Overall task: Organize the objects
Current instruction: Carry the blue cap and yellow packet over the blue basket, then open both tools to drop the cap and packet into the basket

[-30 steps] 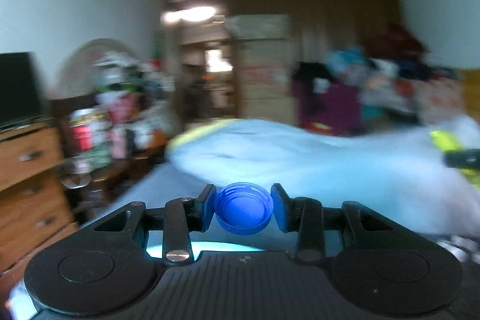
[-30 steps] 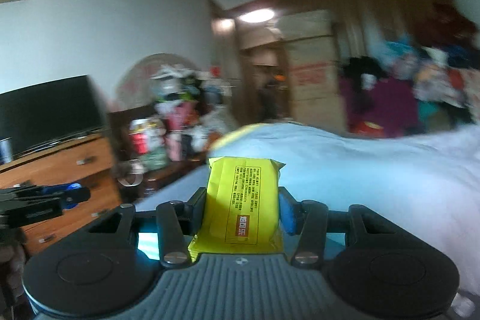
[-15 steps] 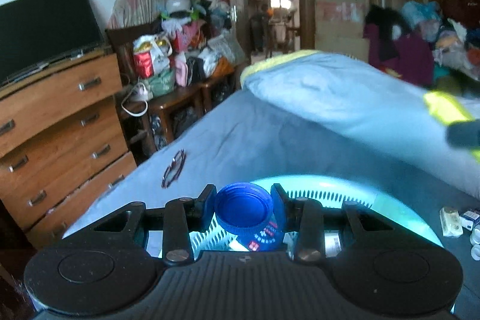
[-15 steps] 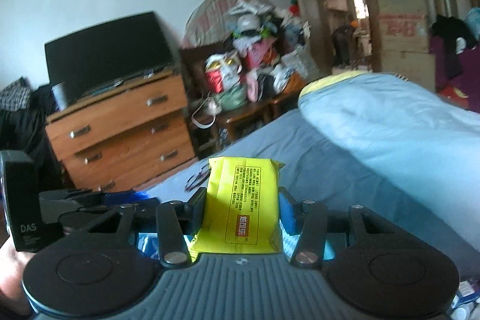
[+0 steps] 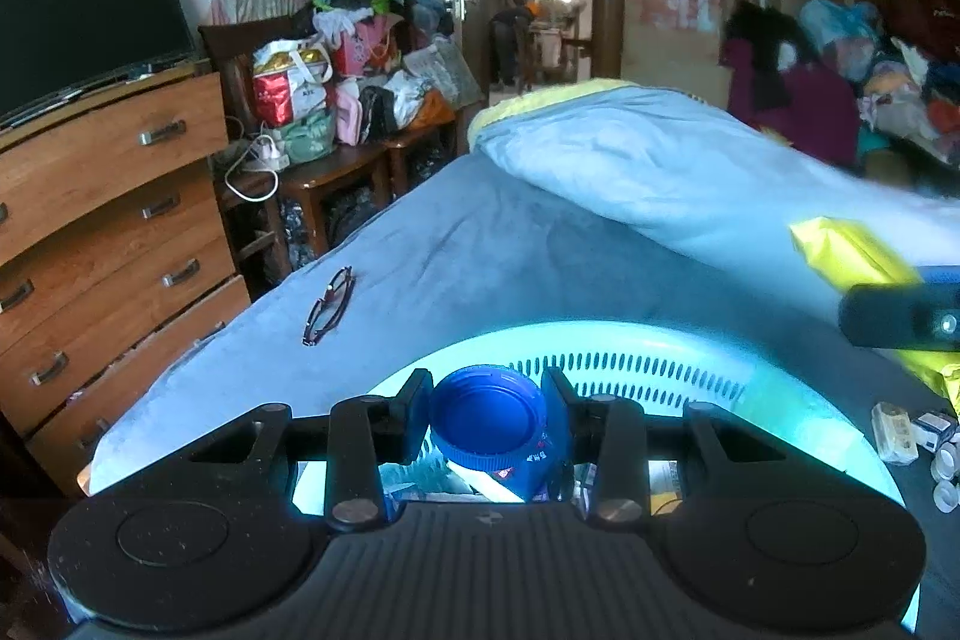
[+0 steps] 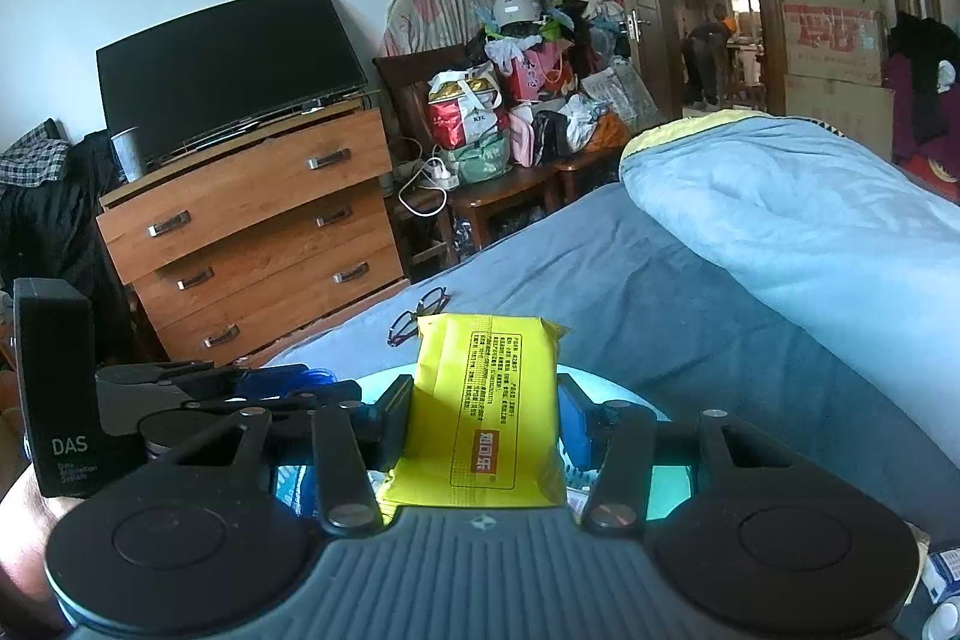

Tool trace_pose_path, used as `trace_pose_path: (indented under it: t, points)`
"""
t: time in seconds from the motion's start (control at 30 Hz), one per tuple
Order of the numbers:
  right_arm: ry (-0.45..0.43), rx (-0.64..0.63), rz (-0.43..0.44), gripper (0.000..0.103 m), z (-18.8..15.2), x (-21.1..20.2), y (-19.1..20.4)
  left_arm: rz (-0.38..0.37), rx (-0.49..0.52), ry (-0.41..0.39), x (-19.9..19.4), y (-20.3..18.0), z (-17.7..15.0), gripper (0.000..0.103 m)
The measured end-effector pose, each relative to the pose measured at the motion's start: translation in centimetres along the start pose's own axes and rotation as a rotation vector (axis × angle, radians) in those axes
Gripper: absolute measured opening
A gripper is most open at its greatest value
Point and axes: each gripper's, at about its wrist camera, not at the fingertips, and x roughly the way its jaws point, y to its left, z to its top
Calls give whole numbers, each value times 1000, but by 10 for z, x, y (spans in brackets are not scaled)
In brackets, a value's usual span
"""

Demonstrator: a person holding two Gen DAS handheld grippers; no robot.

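My left gripper (image 5: pixel 487 394) is shut on a small bottle with a blue cap (image 5: pixel 489 418), held above a pale cyan round basket (image 5: pixel 660 349) on the bed. The basket holds several small items, mostly hidden by the gripper body. My right gripper (image 6: pixel 480 400) is shut on a yellow packet (image 6: pixel 489 400) with printed text, over the same basket (image 6: pixel 666 481). The left wrist view shows that packet (image 5: pixel 852 253) and the right gripper at the right edge. The right wrist view shows the left gripper (image 6: pixel 282 382) at lower left, a hand beneath it.
A pair of glasses (image 5: pixel 329 304) lies on the blue bedsheet left of the basket. A folded light blue duvet (image 5: pixel 660 172) lies beyond. Small white packets (image 5: pixel 900 430) lie right of the basket. A wooden dresser (image 6: pixel 252 232) with a TV stands to the left.
Both grippers have tilted down from facing the room toward the bed. The basket has come into view under both, and each gripper still holds its object.
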Motion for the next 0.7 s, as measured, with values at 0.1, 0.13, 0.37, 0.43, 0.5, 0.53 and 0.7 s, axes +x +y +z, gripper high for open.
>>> trace_pose_path:
  t: [0.1, 0.13, 0.37, 0.43, 0.5, 0.53, 0.7]
  points:
    - [4, 6, -1, 51, 0, 4, -3, 0, -1, 3, 2, -1, -2, 40]
    - [5, 5, -1, 51, 0, 6, -3, 1, -1, 3, 3, 0, -2, 40]
    - [5, 4, 1, 52, 3, 14, -6, 29, -21, -9, 3, 5, -4, 40]
    - [-25, -16, -26, 63, 3, 13, -4, 45, -33, -21, 2, 8, -4, 43]
    - [-94, -51, -57, 99, 2, 6, -1, 44, -36, -49, 0, 11, -4, 94]
    - [-121, -67, -55, 99, 2, 2, 0, 59, -24, -70, -3, 9, -5, 102]
    - [-116, -28, -32, 98, 4, -1, -9, 64, 11, -71, -6, 2, -2, 103]
